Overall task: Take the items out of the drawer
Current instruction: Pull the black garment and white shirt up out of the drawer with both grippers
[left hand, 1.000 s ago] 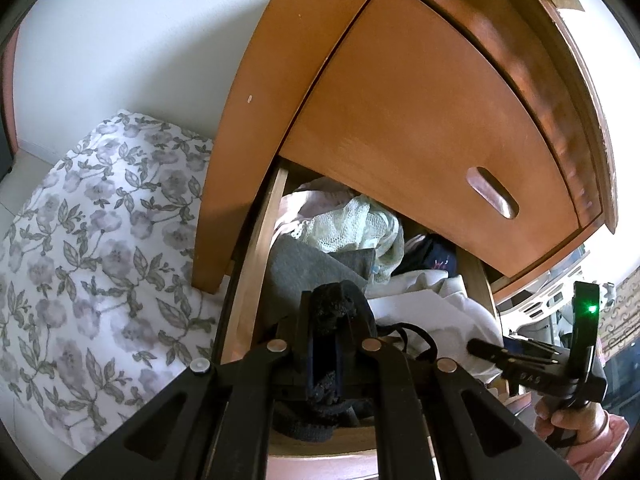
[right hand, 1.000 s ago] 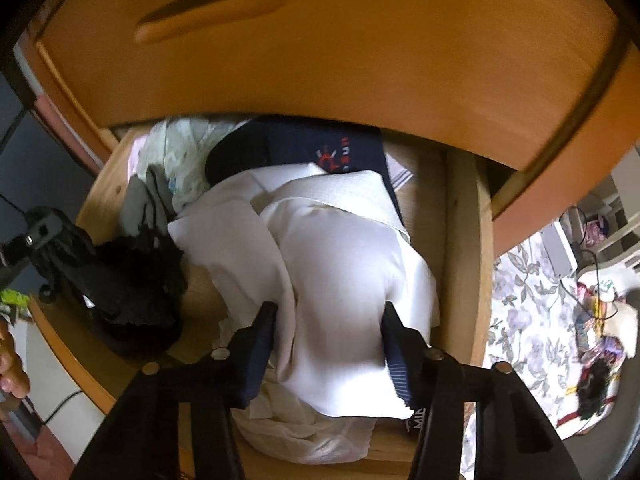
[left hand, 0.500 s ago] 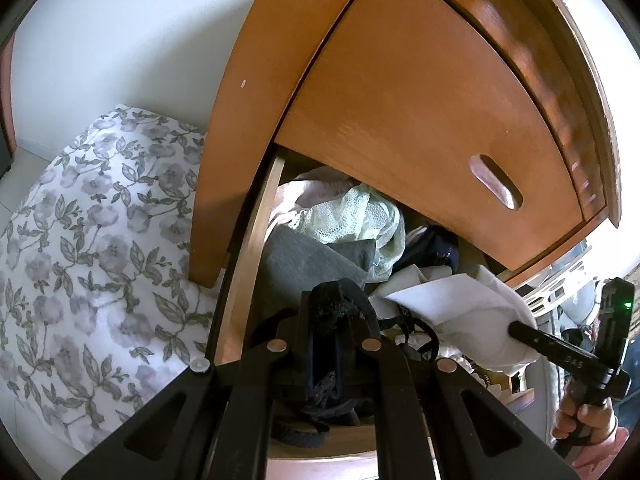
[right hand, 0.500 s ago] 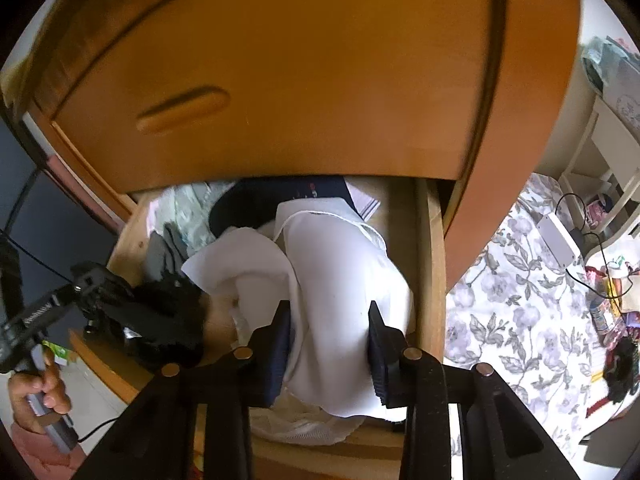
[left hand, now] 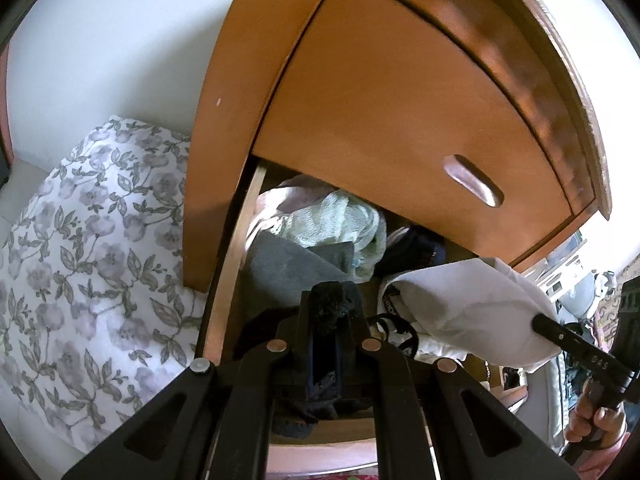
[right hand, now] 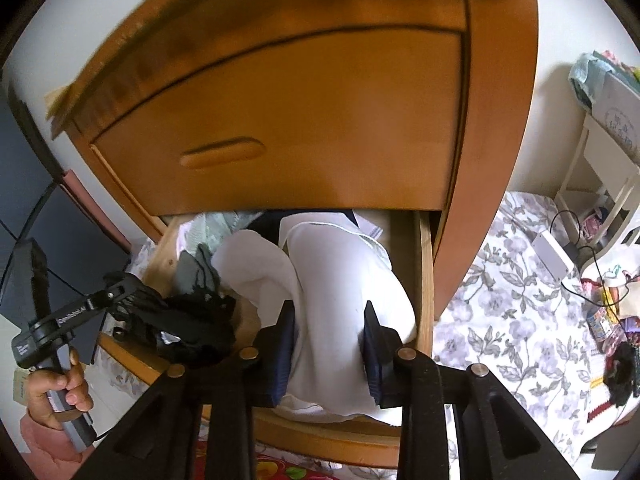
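on the left, over the front of the open drawer (right hand: 425, 276), the left gripper (left hand: 329, 320) was clamped tight on a black lacy garment (left hand: 332, 303), its jaws nearly touching. beside it in the drawer lay a grey cloth (left hand: 288, 268) and a pale green knit piece (left hand: 340, 224). to the right, the right gripper (right hand: 330, 344) was closing its jaws on a bundle of white cloth (right hand: 340, 280), pads pressing both sides, the bundle raised above the drawer's right half.

The upper drawer front (right hand: 280, 120) hides the rear of the open drawer (right hand: 424, 280).
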`<state>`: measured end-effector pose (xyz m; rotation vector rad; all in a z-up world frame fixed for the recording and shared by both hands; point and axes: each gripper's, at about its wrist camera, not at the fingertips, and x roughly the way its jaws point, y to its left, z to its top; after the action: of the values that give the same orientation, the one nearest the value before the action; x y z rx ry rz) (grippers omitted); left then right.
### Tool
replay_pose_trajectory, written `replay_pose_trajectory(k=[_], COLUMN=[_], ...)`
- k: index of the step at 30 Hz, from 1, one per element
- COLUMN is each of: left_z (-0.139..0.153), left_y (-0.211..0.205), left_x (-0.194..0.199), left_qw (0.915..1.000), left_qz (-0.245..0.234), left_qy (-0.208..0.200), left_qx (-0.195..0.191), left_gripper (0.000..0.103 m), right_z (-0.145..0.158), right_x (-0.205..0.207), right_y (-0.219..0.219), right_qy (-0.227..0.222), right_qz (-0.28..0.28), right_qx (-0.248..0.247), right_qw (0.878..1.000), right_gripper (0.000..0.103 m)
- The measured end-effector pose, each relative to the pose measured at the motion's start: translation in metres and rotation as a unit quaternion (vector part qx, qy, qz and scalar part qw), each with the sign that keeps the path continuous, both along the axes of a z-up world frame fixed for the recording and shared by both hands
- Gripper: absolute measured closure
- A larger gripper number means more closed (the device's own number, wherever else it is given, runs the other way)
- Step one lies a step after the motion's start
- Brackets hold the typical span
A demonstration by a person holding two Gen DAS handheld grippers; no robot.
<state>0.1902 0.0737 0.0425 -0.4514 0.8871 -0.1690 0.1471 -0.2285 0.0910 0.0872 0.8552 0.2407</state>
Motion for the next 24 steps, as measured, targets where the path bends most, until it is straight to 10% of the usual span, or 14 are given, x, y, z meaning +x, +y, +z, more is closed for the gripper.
replay_pose_trajectory(k=[24], left_z=[0.09], left_y=[-0.029], left_x=[-0.004], left_qw=[0.9938], left_qz=[-0.038], left_qy=[-0.091], left_qx=[0.051], left_gripper=[0.096], right_z=[0.056], right_x=[-0.028], right_y=[0.002], right_qy=[-0.072], right_qz=[0.031], right_qx=[0.005], right_qw=[0.997], right_gripper=[0.075])
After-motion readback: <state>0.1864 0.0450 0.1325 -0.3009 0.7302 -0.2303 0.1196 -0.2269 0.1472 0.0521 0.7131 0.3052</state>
